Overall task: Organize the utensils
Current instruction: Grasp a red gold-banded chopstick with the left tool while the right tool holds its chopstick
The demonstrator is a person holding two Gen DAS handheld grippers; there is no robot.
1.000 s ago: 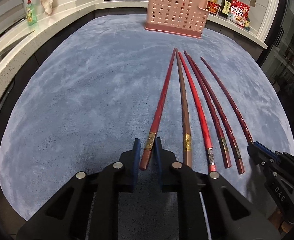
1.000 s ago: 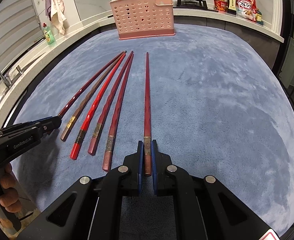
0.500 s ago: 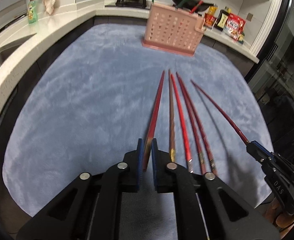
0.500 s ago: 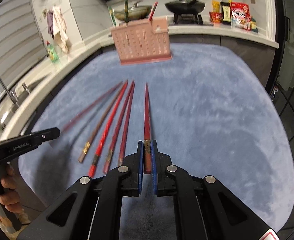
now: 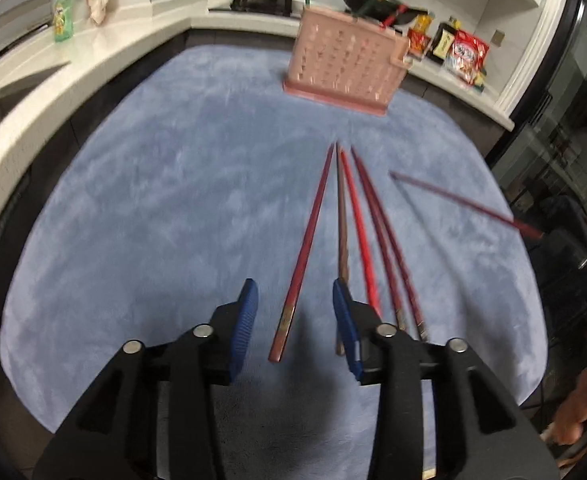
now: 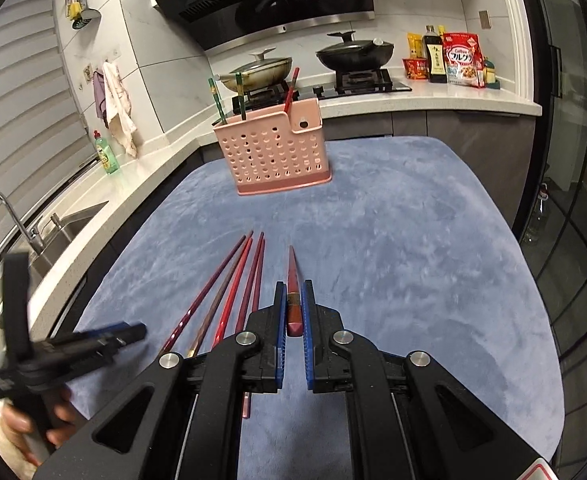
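Now left gripper (image 5: pixel 293 300) opening, empty — right gripper (image 6: pixel 294 300) clamped on chopstick (image 6: pixel 292 280).

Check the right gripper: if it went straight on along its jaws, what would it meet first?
Probably the blue cloth. The right gripper, shut on a red chopstick, points downward at bare cloth short of the pink holder; nothing else seems to lie between, though depth is unclear.

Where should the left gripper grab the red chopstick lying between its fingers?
Probably at the thick, gold-banded end of the chopstick, coming from above with a finger on each long side. That end is widest and nearest the left gripper, whose jaws are opening around it.
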